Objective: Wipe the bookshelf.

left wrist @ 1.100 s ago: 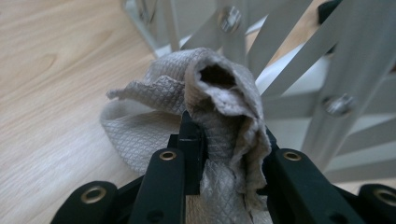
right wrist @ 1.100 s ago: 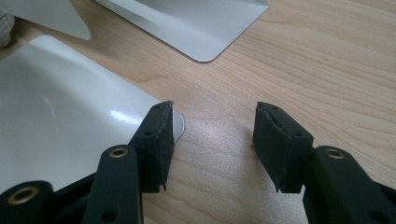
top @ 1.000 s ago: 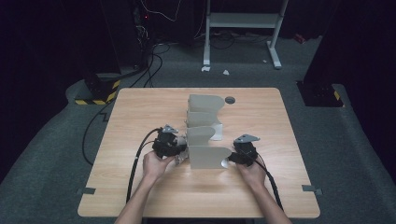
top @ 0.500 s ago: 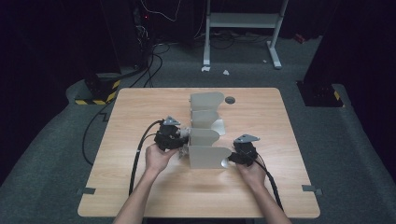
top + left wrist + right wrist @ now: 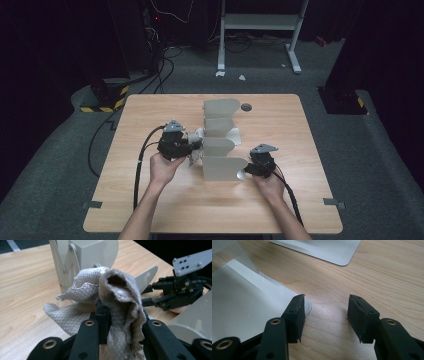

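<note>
A grey metal rack (image 5: 220, 167) with several upright round-cornered panels stands mid-table. My left gripper (image 5: 196, 146) is at its left side, raised off the table and shut on a crumpled grey cloth (image 5: 196, 135). In the left gripper view the cloth (image 5: 117, 297) bulges up between the jaws of that gripper (image 5: 122, 322), close to a panel of the rack (image 5: 92, 255). My right gripper (image 5: 248, 171) rests at the rack's front right corner. Its jaws (image 5: 325, 315) are open, one fingertip over the corner of the rack's flat base plate (image 5: 242, 310) and bare wood between them.
The wooden table (image 5: 150, 200) has free room at the front and on both sides of the rack. A small dark round disc (image 5: 246, 107) lies near the far edge. A black cable (image 5: 142, 155) trails from the left gripper toward the front. Dark floor surrounds the table.
The left hand has lifted the cloth a little, up along the rack's left side. The right hand has stayed where it was.
</note>
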Demonstrator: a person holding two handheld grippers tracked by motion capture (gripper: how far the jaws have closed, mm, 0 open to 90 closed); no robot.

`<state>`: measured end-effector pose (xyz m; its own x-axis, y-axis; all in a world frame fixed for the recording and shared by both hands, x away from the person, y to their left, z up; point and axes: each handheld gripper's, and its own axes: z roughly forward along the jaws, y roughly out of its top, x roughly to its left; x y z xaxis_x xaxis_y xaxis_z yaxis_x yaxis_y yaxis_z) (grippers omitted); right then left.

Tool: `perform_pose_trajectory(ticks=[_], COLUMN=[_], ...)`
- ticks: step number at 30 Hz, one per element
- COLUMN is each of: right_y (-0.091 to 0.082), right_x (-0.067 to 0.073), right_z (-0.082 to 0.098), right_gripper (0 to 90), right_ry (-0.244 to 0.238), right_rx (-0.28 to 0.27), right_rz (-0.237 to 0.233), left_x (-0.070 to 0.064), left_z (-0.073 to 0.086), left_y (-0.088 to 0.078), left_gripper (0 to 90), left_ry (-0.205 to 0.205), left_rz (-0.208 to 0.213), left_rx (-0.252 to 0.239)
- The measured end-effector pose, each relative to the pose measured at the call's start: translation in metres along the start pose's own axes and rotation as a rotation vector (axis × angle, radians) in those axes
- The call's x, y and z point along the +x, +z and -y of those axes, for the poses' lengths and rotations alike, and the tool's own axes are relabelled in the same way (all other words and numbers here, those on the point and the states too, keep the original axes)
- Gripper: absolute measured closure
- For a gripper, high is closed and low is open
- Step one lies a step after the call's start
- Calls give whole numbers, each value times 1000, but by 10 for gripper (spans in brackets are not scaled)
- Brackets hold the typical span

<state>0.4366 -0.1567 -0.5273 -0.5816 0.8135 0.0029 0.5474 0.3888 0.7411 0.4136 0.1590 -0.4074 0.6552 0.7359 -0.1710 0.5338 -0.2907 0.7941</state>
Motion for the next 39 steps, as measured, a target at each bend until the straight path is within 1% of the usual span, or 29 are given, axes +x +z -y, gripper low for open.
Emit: perform_pose_trajectory(ticks=[4,9,11,14,15,19,22,28,31,33,39], right_y=[0,0,0,0,0,0,0,0,0,0,0], right_x=[0,0,0,0,0,0,0,0,0,0,0], right_z=[0,0,0,0,0,0,0,0,0,0,0], right_gripper=[483,483,483,483,483,483,483,482,481,482,481], right_ry=[0,0,0,0,0,0,0,-1,-1,-1,-1], right_rx=[0,0,0,0,0,0,1,1,1,0,0], right_rz=[0,0,0,0,0,0,0,0,0,0,0], left_x=[-2,-8,-10,-10,-11,-13,-12,-13,-16,-16,-18], left_z=[7,15,16,11,9,2,3,17,25,30,49], left_y=[3,3,0,-9,-12,-18,-15,-4,2,5,15], left_gripper=[729,729,730,732,733,733,733,733,733,734,734], left_ry=[11,39,53,41,40,50,27,-4,7,4,-25], left_rz=[-9,-12,-16,2,10,11,15,12,-6,-15,-32], left_rx=[29,54,34,-5,-10,-17,-21,0,25,33,53])
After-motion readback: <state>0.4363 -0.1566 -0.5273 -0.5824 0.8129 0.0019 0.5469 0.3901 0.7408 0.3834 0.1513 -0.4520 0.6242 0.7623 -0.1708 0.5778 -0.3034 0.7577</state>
